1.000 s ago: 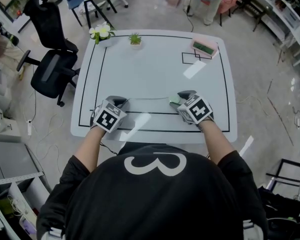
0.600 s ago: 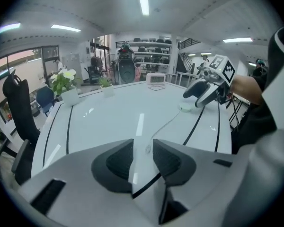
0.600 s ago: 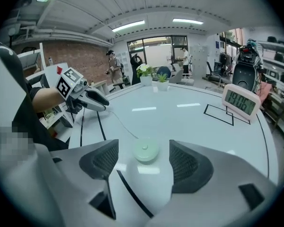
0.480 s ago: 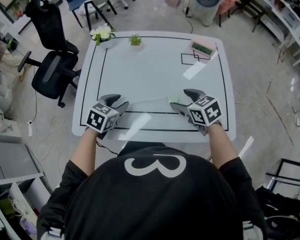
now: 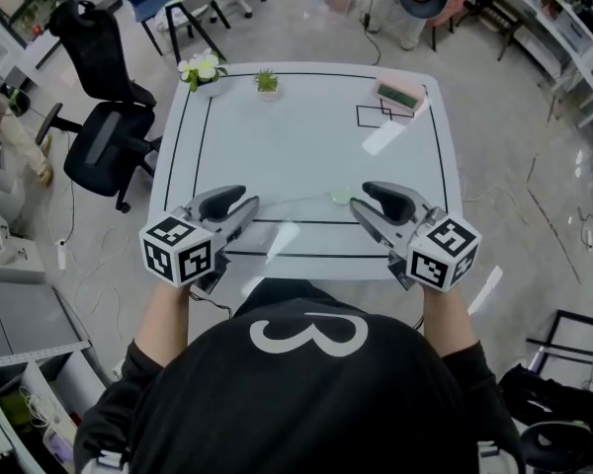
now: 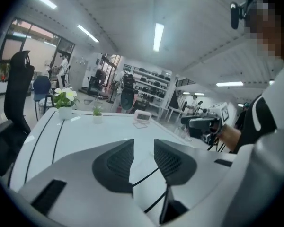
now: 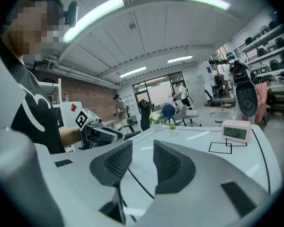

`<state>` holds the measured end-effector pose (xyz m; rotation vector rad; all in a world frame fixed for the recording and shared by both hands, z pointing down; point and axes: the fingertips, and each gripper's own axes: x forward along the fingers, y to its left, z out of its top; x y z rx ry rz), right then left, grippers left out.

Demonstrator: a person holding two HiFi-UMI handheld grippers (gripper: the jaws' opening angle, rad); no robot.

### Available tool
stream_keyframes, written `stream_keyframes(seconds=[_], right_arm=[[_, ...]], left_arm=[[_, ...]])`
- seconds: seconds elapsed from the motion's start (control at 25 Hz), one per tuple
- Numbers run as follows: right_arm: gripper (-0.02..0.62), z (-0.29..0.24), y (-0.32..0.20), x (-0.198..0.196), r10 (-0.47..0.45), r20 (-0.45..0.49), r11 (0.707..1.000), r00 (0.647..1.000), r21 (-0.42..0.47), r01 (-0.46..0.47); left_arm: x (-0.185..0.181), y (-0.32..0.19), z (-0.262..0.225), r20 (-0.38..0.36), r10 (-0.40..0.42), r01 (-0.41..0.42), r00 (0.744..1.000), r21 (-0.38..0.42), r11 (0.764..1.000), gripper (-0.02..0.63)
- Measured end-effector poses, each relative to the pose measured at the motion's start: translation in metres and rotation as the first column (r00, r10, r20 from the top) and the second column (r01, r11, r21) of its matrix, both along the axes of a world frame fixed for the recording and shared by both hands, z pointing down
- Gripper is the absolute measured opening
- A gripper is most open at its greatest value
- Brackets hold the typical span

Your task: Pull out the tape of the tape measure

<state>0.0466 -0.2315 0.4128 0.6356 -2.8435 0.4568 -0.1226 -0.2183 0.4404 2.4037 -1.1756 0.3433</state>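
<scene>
Table point(image 5: 306, 146) mid-frame. Flower pot point(image 5: 200, 67) on its upper-left corner, small plant point(image 5: 266, 82) just right of it. Clock point(image 5: 401, 94) upper right. Tape measure point(image 5: 342, 196) lower centre.

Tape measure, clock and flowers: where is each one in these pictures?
tape measure point(image 5: 342, 197), head view, its pale green case.
clock point(image 7: 235, 133), right gripper view, its display face.
flowers point(image 5: 200, 65), head view, the white blooms.

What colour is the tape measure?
The tape measure is pale green; head view shows it best.
</scene>
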Motion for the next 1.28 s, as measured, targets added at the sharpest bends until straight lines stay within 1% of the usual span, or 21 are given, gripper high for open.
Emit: stream_keyframes(seconds=[0.08, 0.16, 0.2, 0.24, 0.36, 0.44, 0.68, 0.76, 0.96, 1.08, 1.28], right_arm=[[0.085, -0.014, 0.008, -0.002, 0.006, 0.044, 1.0, 0.999, 0.03, -0.007], [0.022, -0.024, 0.015, -0.004, 0.005, 0.079, 0.999, 0.997, 0.049, -0.009], [0.011, -0.028, 0.018, -0.004, 0.002, 0.09, 0.998, 0.996, 0.059, -0.007], [0.011, -0.031, 0.02, -0.004, -0.001, 0.096, 0.997, 0.995, 0.071, -0.006], [0.011, -0.036, 0.027, -0.002, 0.005, 0.09, 0.995, 0.996, 0.101, -0.014], [0.011, -0.04, 0.031, -0.001, 0.009, 0.098, 0.995, 0.995, 0.102, -0.019], [0.009, -0.052, 0.043, -0.008, -0.017, 0.113, 0.992, 0.993, 0.128, 0.003], [0.009, -0.054, 0.045, -0.01, -0.018, 0.123, 0.991, 0.992, 0.132, 0.001], [0.009, -0.058, 0.045, -0.014, -0.009, 0.123, 0.987, 0.992, 0.158, -0.01], [0.009, -0.058, 0.043, -0.012, 0.0, 0.119, 0.988, 0.993, 0.152, -0.019], [0.009, -0.058, 0.04, -0.009, 0.011, 0.12, 0.989, 0.993, 0.148, -0.029]], left_arm=[[0.015, 0.009, -0.023, -0.084, 0.033, -0.03, 0.996, 0.035, 0.999, 0.105], [0.028, 0.018, -0.044, -0.127, 0.068, -0.058, 0.99, 0.079, 0.995, 0.05], [0.035, 0.022, -0.052, -0.138, 0.086, -0.073, 0.987, 0.099, 0.992, 0.025], [0.041, 0.027, -0.06, -0.144, 0.109, -0.093, 0.984, 0.116, 0.989, 0.008], [0.058, 0.04, -0.076, -0.135, 0.179, -0.157, 0.974, 0.163, 0.974, 0.003], [0.063, 0.046, -0.084, -0.13, 0.197, -0.171, 0.972, 0.189, 0.967, 0.003], [0.064, 0.051, -0.103, -0.196, 0.209, -0.162, 0.958, 0.231, 0.959, 0.003], [0.064, 0.051, -0.105, -0.207, 0.215, -0.162, 0.954, 0.244, 0.956, 0.003], [0.063, 0.048, -0.104, -0.211, 0.224, -0.166, 0.951, 0.26, 0.951, 0.003], [0.064, 0.047, -0.1, -0.198, 0.22, -0.166, 0.955, 0.259, 0.952, 0.003], [0.063, 0.044, -0.102, -0.2, 0.212, -0.159, 0.957, 0.253, 0.954, 0.003]])
